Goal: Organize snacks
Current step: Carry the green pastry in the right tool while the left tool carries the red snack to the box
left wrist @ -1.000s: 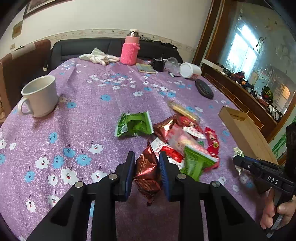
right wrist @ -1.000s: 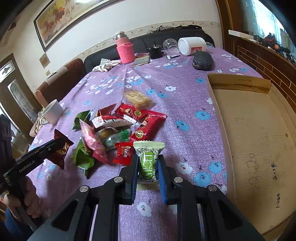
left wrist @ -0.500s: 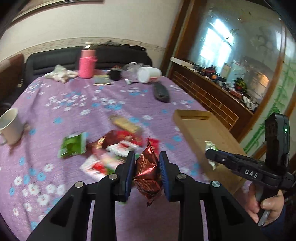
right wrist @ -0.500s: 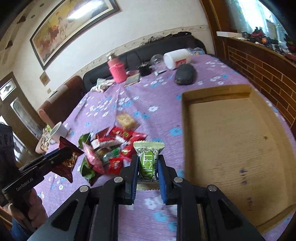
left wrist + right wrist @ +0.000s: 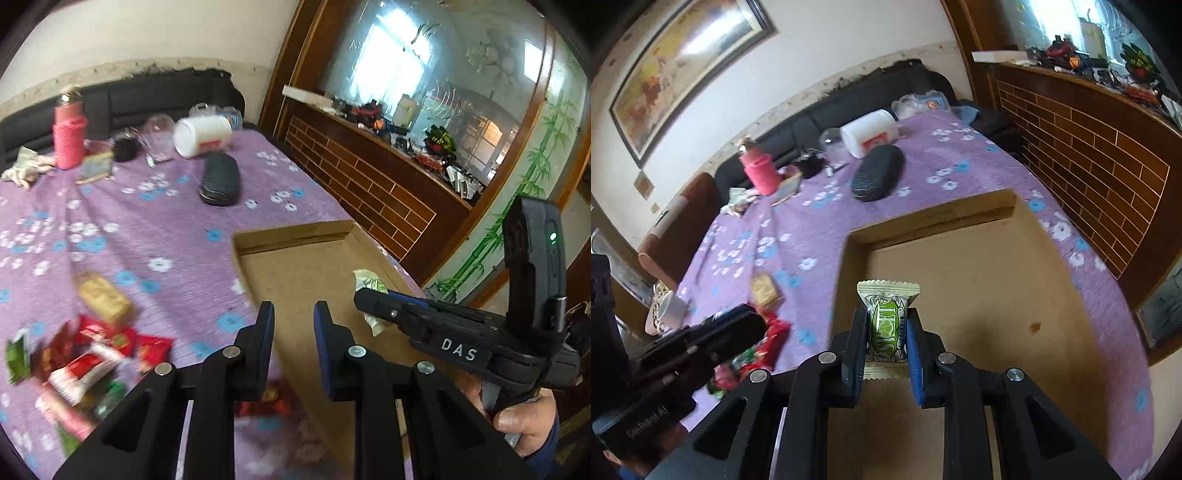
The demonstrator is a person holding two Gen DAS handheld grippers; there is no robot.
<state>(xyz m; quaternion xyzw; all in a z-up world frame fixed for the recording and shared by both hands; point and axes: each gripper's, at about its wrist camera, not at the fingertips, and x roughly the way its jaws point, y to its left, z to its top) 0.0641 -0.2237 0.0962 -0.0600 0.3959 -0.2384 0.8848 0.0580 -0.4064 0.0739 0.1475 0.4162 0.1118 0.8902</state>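
- Right gripper (image 5: 886,332): I pinch one green-and-white wrapped snack (image 5: 887,321) above the one shallow brown cardboard tray (image 5: 997,295).
- Left gripper (image 5: 293,314): my jaws are closing, nothing between them, over the tray's left rim.

The left gripper (image 5: 293,332) is seen at 6 o'clock over the near-left edge of a box (image 5: 295,236); its jaws are closing with nothing between them. A blurred red wrapper (image 5: 275,400) is glimpsed beneath it. At 3 o'clock the right gripper (image 5: 360,297), held by a hand (image 5: 524,424), is clamped on a green packet (image 5: 369,284) above the box. Snacks (image 5: 92,354) are heaped at 8 o'clock on the cloth (image 5: 155,221). A case (image 5: 219,179) lies at 11 o'clock.
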